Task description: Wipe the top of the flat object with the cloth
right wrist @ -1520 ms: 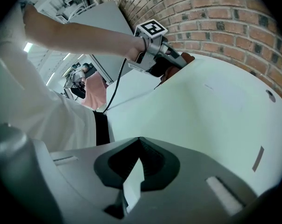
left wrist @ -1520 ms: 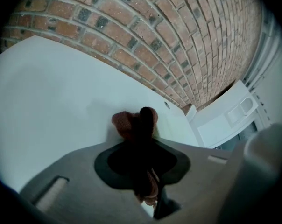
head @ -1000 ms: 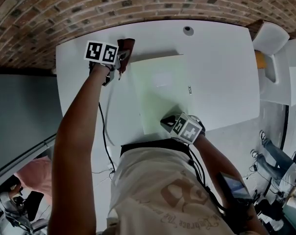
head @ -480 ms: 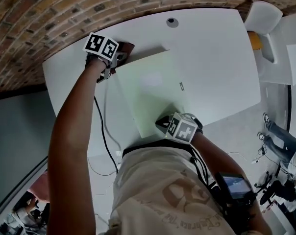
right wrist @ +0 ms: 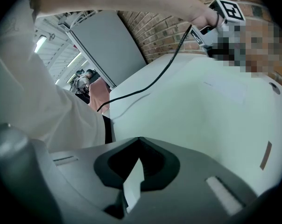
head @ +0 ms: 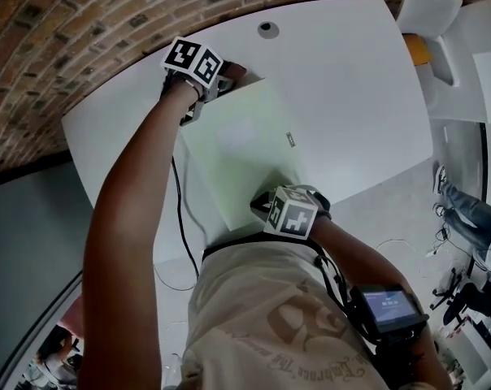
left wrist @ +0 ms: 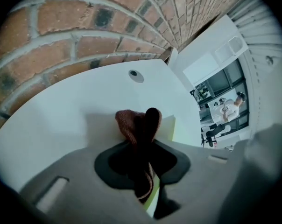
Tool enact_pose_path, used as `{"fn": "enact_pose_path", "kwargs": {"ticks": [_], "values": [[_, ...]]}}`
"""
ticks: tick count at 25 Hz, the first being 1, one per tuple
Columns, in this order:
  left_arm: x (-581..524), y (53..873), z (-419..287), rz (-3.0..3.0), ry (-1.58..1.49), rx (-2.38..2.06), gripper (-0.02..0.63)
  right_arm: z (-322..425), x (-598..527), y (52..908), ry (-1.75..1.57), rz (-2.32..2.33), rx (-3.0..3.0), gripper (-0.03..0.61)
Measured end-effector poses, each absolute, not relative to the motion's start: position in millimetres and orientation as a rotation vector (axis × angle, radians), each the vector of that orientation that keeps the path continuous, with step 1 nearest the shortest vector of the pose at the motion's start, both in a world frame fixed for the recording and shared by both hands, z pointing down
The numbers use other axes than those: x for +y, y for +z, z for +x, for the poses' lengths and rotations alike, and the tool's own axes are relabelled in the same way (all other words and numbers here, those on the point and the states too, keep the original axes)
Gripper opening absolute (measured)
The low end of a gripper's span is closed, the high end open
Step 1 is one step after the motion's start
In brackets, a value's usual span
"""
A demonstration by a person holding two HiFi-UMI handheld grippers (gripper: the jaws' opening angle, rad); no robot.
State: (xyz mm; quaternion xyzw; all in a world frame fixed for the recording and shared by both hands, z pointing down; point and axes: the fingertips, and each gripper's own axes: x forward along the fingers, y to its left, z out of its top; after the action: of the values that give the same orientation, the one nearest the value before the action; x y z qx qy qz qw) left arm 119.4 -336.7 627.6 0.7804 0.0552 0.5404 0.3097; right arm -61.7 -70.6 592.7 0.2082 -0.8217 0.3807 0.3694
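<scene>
L grip (head: pixel 219 77) clamped on cloth (head: pixel 234 71), just slid fwd | cloth now meets far edge of flat object (head: pixel 245 140), just ahead-right of jaws | R grip (head: pixel 262 207) pinching near edge | wipe looks abt to start

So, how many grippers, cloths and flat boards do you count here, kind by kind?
grippers: 2, the left gripper and the right gripper
cloth: 1
flat board: 1
total: 4

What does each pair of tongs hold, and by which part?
Left tongs pinch the cloth, bunched; right tongs clamp the sheet by its near edge.
</scene>
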Motion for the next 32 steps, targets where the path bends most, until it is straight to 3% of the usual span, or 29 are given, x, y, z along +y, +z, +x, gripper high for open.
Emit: {"fn": "enact_pose_path", "kwargs": {"ticks": [8, 17, 24, 32], "values": [[-317.6, 629.4, 172.4, 2.073, 1.432, 0.172, 0.075, -62.0, -68.8, 592.1, 0.954, 0.523, -2.123, 0.008], [-299.4, 580.3, 218.3, 2.152, 1.161, 0.169, 0.075, -59.2, -64.2, 591.4, 0.908, 0.489, -2.131, 0.008], [-302.2, 509.6, 174.9, 2.266, 0.9, 0.086, 0.075, -60.6, -65.6, 596.3, 0.824, 0.467, -2.13, 0.008], [-263.6, 461.9, 71.0, 2.351, 0.828, 0.027, 0.075, -61.0, -67.8, 595.0, 0.836, 0.586, -2.116, 0.008]]}}
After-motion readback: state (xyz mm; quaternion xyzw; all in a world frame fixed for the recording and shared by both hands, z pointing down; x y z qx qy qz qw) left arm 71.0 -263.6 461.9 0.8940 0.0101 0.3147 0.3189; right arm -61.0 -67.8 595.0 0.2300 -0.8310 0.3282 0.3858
